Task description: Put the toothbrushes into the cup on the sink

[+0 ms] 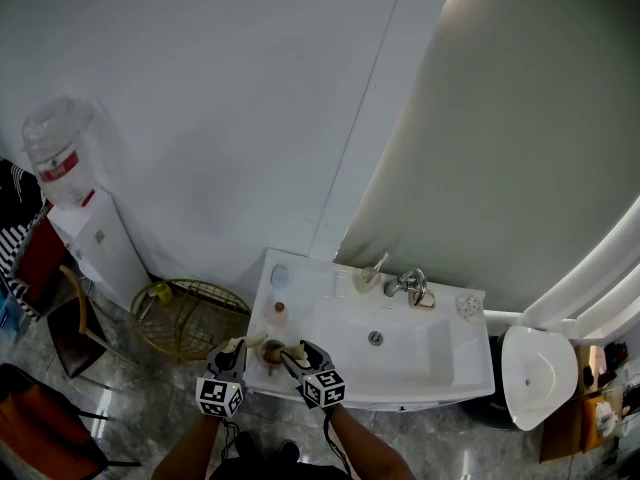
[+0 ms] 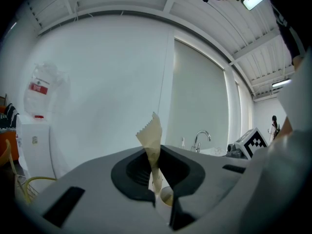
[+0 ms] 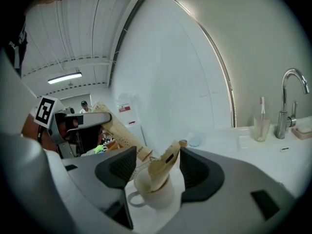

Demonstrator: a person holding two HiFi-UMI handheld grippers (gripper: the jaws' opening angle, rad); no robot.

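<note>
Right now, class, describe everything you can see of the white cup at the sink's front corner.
The white cup looks like glossy ceramic, short and round, with a loop handle on its left in the right gripper view. It stands upright on the white sink counter. A beige paper-wrapped toothbrush leans inside and sticks out above the rim. The right gripper is open, its jaws either side of the cup and clear of it.

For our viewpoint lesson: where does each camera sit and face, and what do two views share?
Head view: on the person's head, looking steeply down at the white ceramic sink; both forearms show.
Left gripper view: on the left hand-held gripper, facing the wall; jaws clamp a beige paper-wrapped toothbrush.
Right gripper view: on the right hand-held gripper; open jaws frame a white cup.
Shared: both gripper views show the chrome tap.
</note>
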